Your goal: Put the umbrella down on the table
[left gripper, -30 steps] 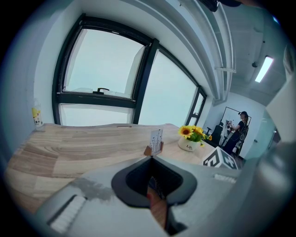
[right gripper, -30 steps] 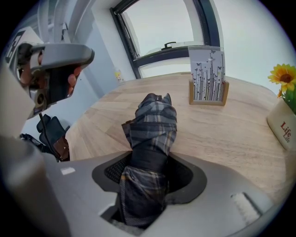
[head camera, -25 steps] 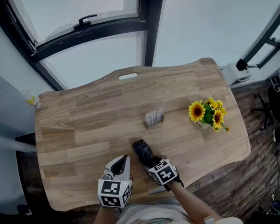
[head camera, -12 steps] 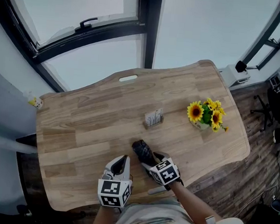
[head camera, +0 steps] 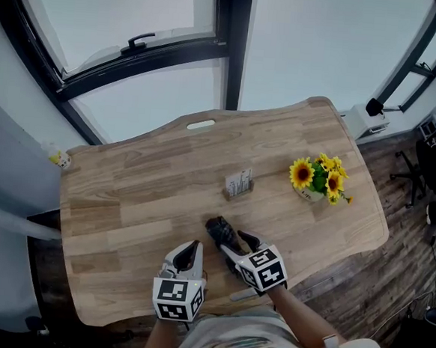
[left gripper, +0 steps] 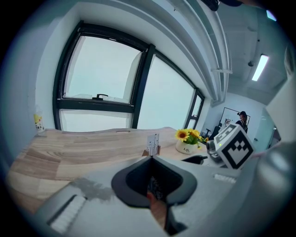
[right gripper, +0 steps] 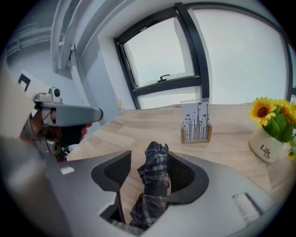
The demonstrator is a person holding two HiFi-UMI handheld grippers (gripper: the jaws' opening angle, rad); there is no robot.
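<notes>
A folded dark plaid umbrella (head camera: 219, 232) lies on the wooden table (head camera: 141, 193) near its front edge, its grey handle end (head camera: 242, 294) sticking out toward me. My right gripper (head camera: 236, 246) hovers over it. In the right gripper view the umbrella (right gripper: 155, 171) shows between the jaws, close against the right pad, with a clear gap to the left pad (right gripper: 121, 169). Those jaws have just been closing a little and still stand wide. My left gripper (head camera: 189, 251) rests to the left, jaws together (left gripper: 151, 159), nothing in them.
A small card holder (head camera: 239, 184) stands mid-table. A pot of sunflowers (head camera: 319, 179) sits at the right. A cable slot (head camera: 200, 124) is cut near the far edge. Windows rise behind the table; a small bottle (head camera: 58, 157) sits on the sill at left.
My right gripper has risen toward the camera and drawn back slightly. The umbrella and its handle end stay where they were. The left gripper has not moved.
</notes>
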